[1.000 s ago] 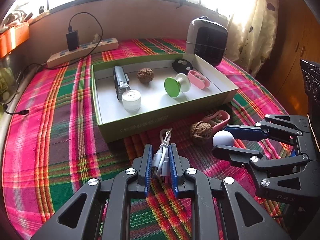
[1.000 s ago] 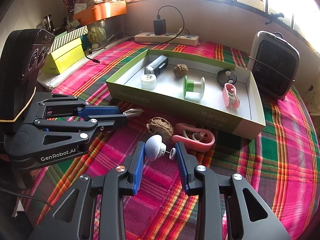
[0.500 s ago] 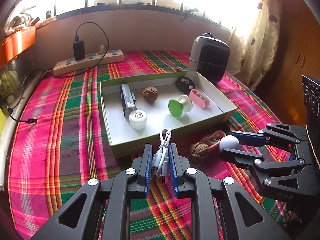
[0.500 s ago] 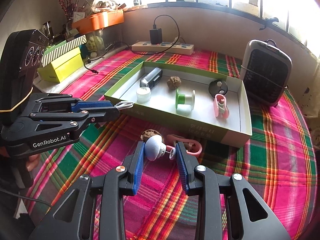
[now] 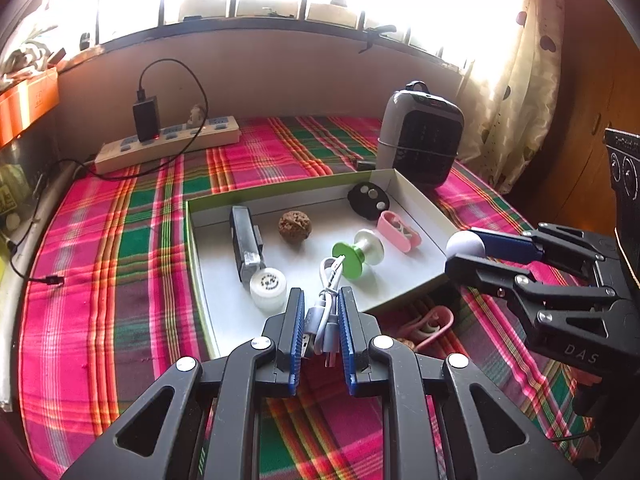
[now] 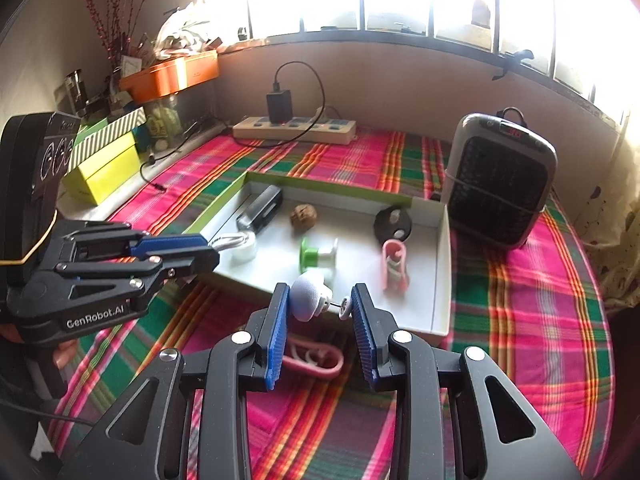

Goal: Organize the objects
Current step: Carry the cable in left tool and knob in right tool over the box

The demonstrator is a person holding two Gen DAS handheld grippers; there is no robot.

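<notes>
My left gripper (image 5: 320, 300) is shut on a coiled white USB cable (image 5: 326, 316) and hangs over the near edge of the green-rimmed white box (image 5: 197, 280). My right gripper (image 6: 320, 293) is shut on a small white dome knob with a pin (image 6: 307, 300), just above the box's near wall (image 6: 439, 276). In the box lie a black and silver bar (image 5: 245, 242), a walnut (image 5: 292, 227), a green and white spool (image 5: 356, 254), a black round fob (image 5: 369, 200), a pink clip (image 5: 399, 236) and a white jar (image 5: 269, 292).
On the plaid cloth in front of the box lies another pink clip (image 6: 316, 356), with a walnut (image 5: 404, 344) mostly hidden behind my left fingers. A small heater (image 6: 498, 188) stands right of the box, a power strip (image 5: 168, 148) at the back, a yellow box (image 6: 102, 174) at the left.
Both grippers have risen and moved forward with their loads, from above the cloth to over the box's near edge. The loose walnut and pink clip now lie under them.
</notes>
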